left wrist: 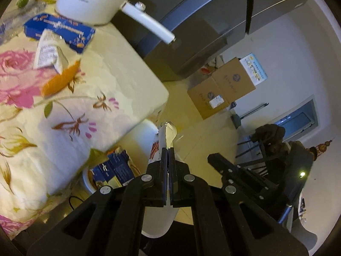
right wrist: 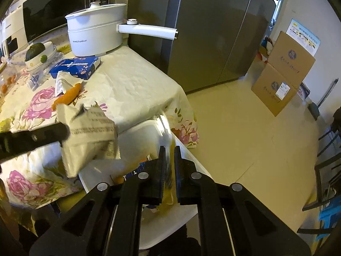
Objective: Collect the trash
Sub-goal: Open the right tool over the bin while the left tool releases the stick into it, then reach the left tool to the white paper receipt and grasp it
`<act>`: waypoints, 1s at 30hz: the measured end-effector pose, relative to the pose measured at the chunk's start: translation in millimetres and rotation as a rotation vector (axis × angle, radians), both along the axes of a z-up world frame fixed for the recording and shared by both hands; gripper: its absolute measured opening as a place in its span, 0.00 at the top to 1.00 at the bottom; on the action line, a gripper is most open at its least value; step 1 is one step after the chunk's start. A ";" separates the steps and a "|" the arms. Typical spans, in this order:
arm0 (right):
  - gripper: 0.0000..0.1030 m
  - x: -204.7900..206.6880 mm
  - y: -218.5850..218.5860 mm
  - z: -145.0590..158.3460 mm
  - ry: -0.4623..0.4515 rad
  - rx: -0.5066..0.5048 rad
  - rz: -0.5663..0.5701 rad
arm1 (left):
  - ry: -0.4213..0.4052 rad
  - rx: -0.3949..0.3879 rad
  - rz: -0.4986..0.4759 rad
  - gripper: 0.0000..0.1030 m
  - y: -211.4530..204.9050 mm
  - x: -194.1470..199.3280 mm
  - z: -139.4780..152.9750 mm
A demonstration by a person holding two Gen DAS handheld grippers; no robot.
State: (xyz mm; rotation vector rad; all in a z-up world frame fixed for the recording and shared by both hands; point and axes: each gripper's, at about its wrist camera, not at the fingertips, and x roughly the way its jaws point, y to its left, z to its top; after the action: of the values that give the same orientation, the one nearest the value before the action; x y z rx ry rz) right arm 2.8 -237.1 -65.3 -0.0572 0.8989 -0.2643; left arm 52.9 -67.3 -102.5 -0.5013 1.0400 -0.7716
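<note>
My left gripper (left wrist: 168, 150) is shut on a flattened white carton (left wrist: 167, 135) that I see edge-on, hanging over the white bin (left wrist: 86, 179) beside the table. In the right wrist view the same carton (right wrist: 91, 132), with grey print, is held by the left gripper's black fingers (right wrist: 53, 133) above the bin (right wrist: 147, 125). My right gripper (right wrist: 169, 148) is shut on a blurred yellow and silver wrapper (right wrist: 168, 134) over the bin's far side. Blue cartons (left wrist: 113, 168) lie in the bin. On the floral tablecloth lie a carrot (right wrist: 69, 96), another white carton (right wrist: 64, 82) and a blue box (right wrist: 75, 66).
A white electric pot (right wrist: 96, 36) with a long handle stands at the table's far end, a bowl of fruit (right wrist: 40, 53) to its left. A grey fridge (right wrist: 213, 32) is behind. Cardboard boxes (right wrist: 281, 74) stand on the floor at the wall, dark chairs (right wrist: 328, 170) to the right.
</note>
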 end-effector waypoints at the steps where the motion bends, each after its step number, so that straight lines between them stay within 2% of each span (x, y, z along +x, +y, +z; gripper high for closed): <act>1: 0.92 -0.3 -0.5 -0.1 0.000 0.003 -0.003 | 0.011 0.004 -0.004 0.99 -2.1 -0.1 -3.6; 5: 0.86 -1.0 -3.1 -1.5 0.008 0.011 -0.011 | 0.037 0.022 -0.013 0.99 -5.8 0.7 -11.0; 12: 0.63 0.9 -5.2 -0.8 -0.001 0.012 -0.033 | 0.063 0.036 -0.013 0.95 -6.4 2.9 -16.2; 14: 0.54 1.4 -6.7 0.0 -0.007 0.010 -0.047 | 0.066 0.042 -0.012 0.81 -8.1 4.6 -15.7; 16: 0.37 1.8 -8.5 1.9 -0.018 0.002 -0.069 | 0.062 0.049 -0.003 0.70 -6.3 4.4 -15.4; 18: 0.27 1.5 -10.5 3.8 -0.033 -0.008 -0.098 | 0.062 0.054 0.009 0.63 -4.4 5.1 -15.4; 20: 0.24 2.7 -12.5 4.7 -0.036 -0.003 -0.107 | 0.064 0.055 0.025 0.56 -1.2 6.5 -15.9; 25: 0.12 9.1 -9.3 4.5 -0.035 -0.001 -0.121 | 0.069 0.072 0.072 0.46 5.8 12.4 -17.9; 30: 0.07 18.1 -0.3 5.2 -0.037 0.003 -0.114 | 0.067 0.101 0.135 0.39 15.9 19.2 -20.2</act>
State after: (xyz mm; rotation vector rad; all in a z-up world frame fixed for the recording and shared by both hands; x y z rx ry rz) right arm 20.8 -237.5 -60.1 0.0023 0.8669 -0.3690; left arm 72.1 -51.4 -122.8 -0.5081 1.0901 -0.5828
